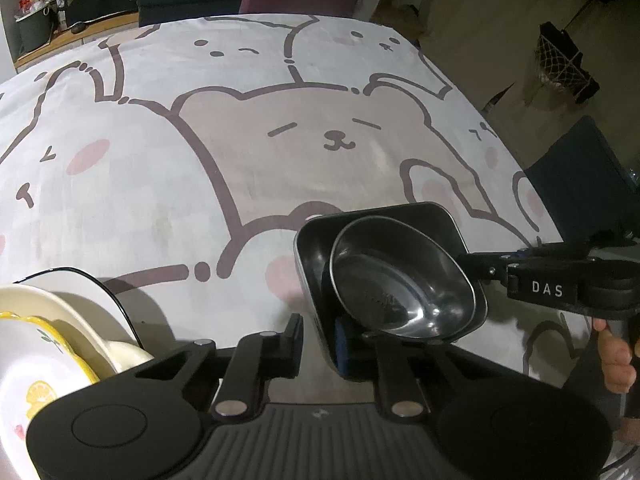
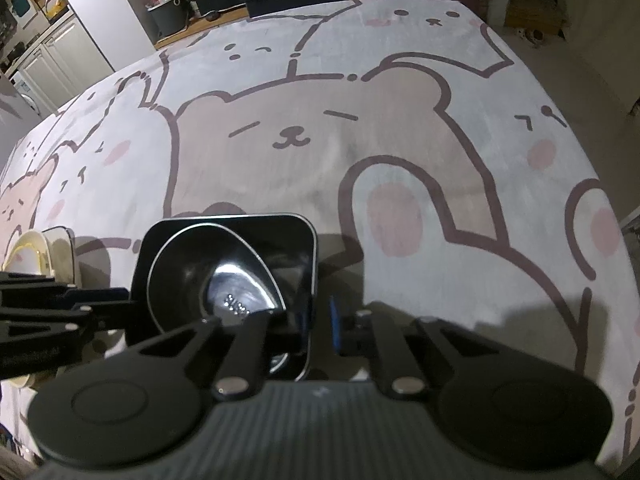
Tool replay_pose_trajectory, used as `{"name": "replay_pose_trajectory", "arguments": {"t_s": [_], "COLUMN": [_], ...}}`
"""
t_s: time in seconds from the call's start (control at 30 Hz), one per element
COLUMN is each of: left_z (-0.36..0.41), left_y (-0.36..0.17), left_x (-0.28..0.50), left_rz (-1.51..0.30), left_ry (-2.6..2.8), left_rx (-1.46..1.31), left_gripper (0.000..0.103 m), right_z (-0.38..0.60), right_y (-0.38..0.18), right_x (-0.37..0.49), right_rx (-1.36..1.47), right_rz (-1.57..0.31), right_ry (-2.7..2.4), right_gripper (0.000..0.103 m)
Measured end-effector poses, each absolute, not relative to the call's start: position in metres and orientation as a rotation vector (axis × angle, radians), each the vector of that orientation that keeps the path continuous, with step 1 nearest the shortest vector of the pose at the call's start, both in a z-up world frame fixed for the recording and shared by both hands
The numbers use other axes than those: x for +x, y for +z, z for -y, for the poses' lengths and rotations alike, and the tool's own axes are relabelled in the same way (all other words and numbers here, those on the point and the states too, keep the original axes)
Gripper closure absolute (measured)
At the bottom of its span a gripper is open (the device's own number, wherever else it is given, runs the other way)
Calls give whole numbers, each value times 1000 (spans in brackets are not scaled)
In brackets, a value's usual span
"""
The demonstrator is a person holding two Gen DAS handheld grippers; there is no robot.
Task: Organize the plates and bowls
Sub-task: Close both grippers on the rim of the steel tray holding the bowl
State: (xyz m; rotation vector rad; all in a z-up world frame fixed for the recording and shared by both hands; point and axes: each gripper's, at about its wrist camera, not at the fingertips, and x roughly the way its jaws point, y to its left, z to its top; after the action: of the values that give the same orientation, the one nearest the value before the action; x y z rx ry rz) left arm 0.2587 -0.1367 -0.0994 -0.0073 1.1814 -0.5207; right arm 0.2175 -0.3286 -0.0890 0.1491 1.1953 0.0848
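A black square dish (image 1: 432,216) (image 2: 292,236) sits on the bear-print tablecloth with a round steel bowl (image 1: 400,284) (image 2: 188,264) tilted inside it. In the left wrist view my left gripper (image 1: 320,342) is shut on the dish's near-left wall, one finger outside and the blue-padded finger (image 1: 343,346) inside. My right gripper (image 1: 468,264) (image 2: 316,332) is shut on the opposite wall. The right wrist view shows that wall between its fingers, and the left gripper (image 2: 124,304) reaching in from the left.
A stack of cream plates (image 1: 68,312) (image 2: 28,248) with a lemon-print bowl (image 1: 28,364) on top stands just left of the dish. The table edge (image 1: 516,148) curves down the right side, with a dark chair (image 1: 580,168) beyond it. A person's hand (image 1: 616,356) holds the right gripper.
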Motion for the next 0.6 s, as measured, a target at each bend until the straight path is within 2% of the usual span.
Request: {"name": "replay_pose_trajectory", "arguments": {"t_s": [0.5,0.6], "left_z": [149,149], "left_y": [-114,-116], "left_x": [266,268], "left_rz": [-1214,-1213], "left_ry": [-496,-492], "left_rx": [20,13], "left_gripper": [85,87], "right_z": [325,325], "right_y": [-93,-93], "right_x": [219,219], "right_rx": [131,130], "right_rz": [-1216,-1215], "right_ry": [92,95], "right_gripper": [94,95]}}
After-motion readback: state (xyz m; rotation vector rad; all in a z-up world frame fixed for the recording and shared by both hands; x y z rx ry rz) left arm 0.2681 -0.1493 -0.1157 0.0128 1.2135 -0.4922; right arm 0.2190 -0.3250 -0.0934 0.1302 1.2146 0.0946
